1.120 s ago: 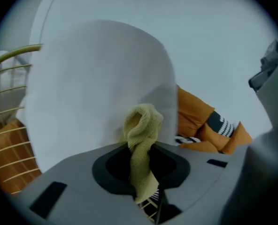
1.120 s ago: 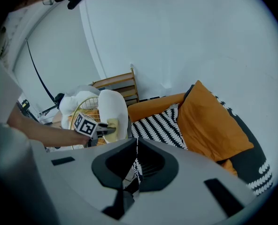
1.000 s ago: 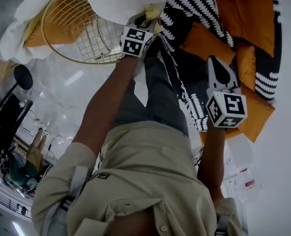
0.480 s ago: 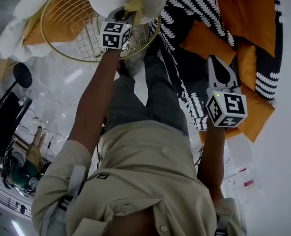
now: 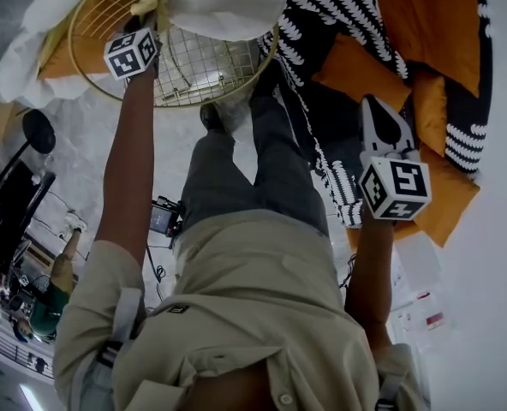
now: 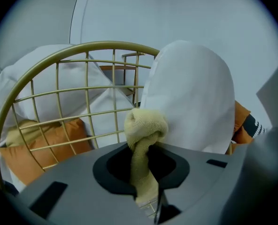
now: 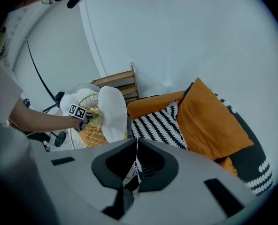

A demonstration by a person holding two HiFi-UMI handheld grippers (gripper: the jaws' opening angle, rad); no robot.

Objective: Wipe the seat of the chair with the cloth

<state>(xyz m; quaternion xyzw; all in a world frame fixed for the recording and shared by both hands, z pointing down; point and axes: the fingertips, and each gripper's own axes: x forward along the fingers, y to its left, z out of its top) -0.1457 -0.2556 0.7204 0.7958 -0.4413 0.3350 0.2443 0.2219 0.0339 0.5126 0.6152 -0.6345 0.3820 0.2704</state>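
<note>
My left gripper (image 5: 144, 17) is shut on a bunched yellow cloth (image 5: 147, 5) and sits at the upper left of the round gold wire chair (image 5: 204, 75). In the left gripper view the cloth (image 6: 145, 125) sticks up from between the jaws, close to the chair's wire grid (image 6: 59, 60) and beside a white cushion (image 6: 190, 93). My right gripper (image 5: 377, 103) hangs over the sofa, away from the chair. Its jaws are together in the right gripper view (image 7: 136, 165), with nothing held. That view also shows the chair (image 7: 89, 128) and the left gripper (image 7: 80, 112) far off.
A white cushion (image 5: 223, 2) lies on the chair's far side, with an orange cushion (image 5: 82, 58) behind the wires. The sofa carries orange pillows (image 5: 356, 80) and a black-and-white striped throw (image 5: 331, 7). My legs (image 5: 253, 169) stand between. A black stand (image 5: 38, 134) is at the left.
My left gripper has carried the cloth leftward across the chair, from under the white cushion to the left rim. The right gripper has stayed put.
</note>
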